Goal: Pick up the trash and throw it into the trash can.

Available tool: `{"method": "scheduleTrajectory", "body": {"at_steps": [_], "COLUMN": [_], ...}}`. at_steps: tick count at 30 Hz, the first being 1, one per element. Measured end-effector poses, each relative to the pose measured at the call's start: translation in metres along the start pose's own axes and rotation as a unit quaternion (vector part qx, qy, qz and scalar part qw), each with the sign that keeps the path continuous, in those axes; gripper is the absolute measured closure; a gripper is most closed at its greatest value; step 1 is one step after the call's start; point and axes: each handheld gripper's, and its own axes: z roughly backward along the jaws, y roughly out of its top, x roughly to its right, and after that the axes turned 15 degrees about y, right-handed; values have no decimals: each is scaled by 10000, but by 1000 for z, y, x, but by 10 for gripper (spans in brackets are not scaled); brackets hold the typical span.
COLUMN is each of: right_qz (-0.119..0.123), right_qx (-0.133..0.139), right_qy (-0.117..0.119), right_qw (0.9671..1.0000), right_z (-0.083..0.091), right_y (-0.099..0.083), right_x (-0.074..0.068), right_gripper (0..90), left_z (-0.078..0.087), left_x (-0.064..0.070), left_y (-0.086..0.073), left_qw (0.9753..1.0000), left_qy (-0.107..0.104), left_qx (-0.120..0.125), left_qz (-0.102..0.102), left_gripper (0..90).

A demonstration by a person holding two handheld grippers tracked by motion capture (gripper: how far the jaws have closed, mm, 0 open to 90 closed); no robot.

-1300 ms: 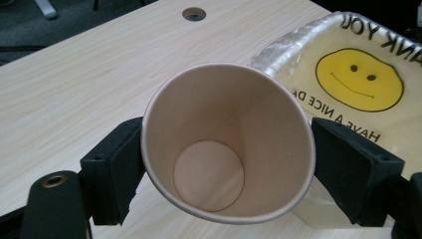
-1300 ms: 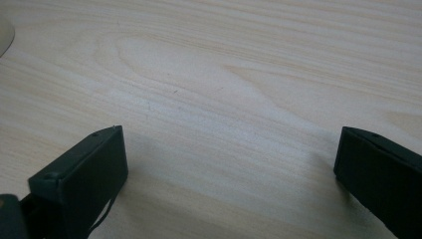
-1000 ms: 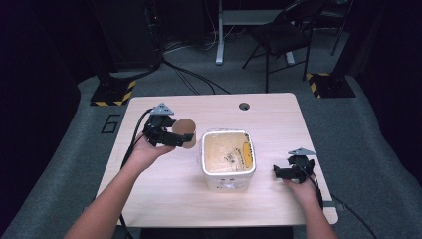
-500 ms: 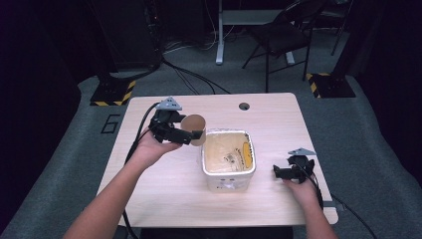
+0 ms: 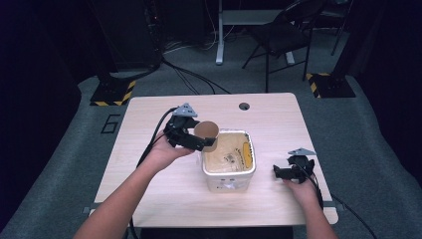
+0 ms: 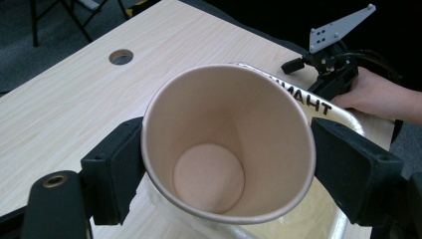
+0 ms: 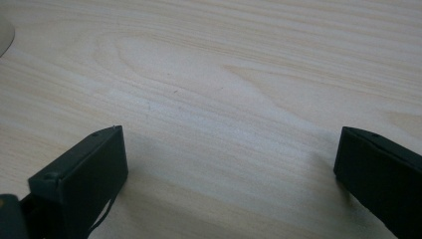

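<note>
A brown paper cup (image 5: pixel 207 134) (image 6: pixel 226 144) is clamped between the jaws of my left gripper (image 5: pixel 204 142) (image 6: pixel 226 159), tipped on its side with its empty mouth toward the gripper's camera. The cup hangs over the near left corner of a white square tub (image 5: pixel 205 172) (image 6: pixel 343 117) at the table's middle; the tub has sandy contents and a yellow piece (image 5: pixel 245 151). My right gripper (image 5: pixel 278 172) (image 7: pixel 226 172) rests low on the table to the right of the tub, jaws wide apart over bare wood.
The light wooden table (image 5: pixel 149 119) has a round cable hole (image 5: pixel 244 106) at the back. A cable trails from each gripper. Beyond the table stand a dark chair (image 5: pixel 283 35) and equipment on grey carpet.
My left gripper has carried the cup rightward, from left of the tub to over its left edge. The right gripper has stayed put.
</note>
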Motion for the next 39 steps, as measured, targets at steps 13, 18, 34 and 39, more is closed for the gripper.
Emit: {"method": "scheduleTrajectory", "body": {"at_steps": [13, 18, 34, 39], "right_qz": [0, 0, 0, 0], "right_qx": [1, 0, 1, 1], "right_qy": [0, 0, 1, 0], "right_qw": [10000, 10000, 10000, 10000], "right_z": [0, 0, 0, 0], "right_y": [0, 0, 0, 0], "right_x": [0, 0, 0, 0], "right_gripper": [0, 0, 0, 0], "left_z": [-9, -8, -37, -49], "left_x": [12, 14, 36, 39], "left_y": [0, 2, -5, -13], "left_qw": [9999, 9998, 9989, 9985], "left_qy": [-77, -130, -354, -406], "left_qx": [60, 99, -106, -239], "left_qz": [-112, -108, -273, -285], "left_gripper": [184, 185, 184, 184]}}
